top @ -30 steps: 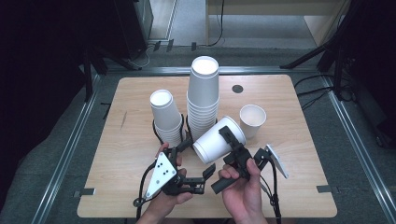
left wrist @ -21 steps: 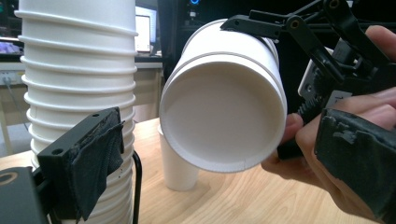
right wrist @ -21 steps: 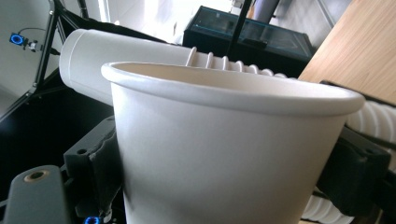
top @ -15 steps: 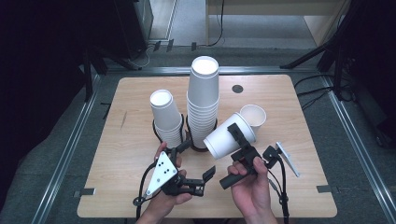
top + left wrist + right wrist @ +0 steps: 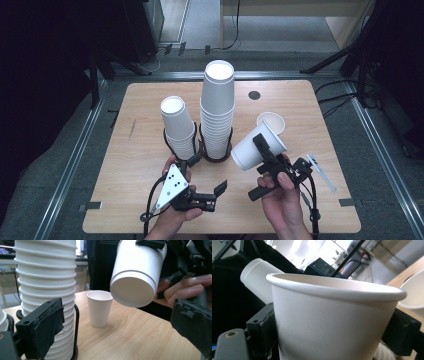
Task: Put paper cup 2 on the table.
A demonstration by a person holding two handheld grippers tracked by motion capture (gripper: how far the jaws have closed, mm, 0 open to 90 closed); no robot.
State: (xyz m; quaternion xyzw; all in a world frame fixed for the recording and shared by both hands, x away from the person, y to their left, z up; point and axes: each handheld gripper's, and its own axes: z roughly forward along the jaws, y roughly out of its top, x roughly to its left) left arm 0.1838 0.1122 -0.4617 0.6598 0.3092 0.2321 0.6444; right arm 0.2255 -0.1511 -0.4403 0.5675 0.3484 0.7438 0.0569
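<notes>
Wooden table (image 5: 140, 100) carries two stacks of white paper cups (image 5: 217, 117) and one loose cup (image 5: 273, 121) at two o'clock; right gripper (image 5: 270, 159) clamps another white paper cup (image 5: 255, 147), left gripper (image 5: 207, 175) gapes empty, having just widened.

A white paper cup (image 5: 258, 148) was tilted, its base toward the tall stack, held above the wooden surface (image 5: 125, 150).

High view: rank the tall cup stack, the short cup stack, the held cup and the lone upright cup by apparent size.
1. Tall cup stack.
2. Short cup stack.
3. Held cup, in the right gripper.
4. Lone upright cup, partly hidden behind the held cup and farther off, so those two likely match.
</notes>
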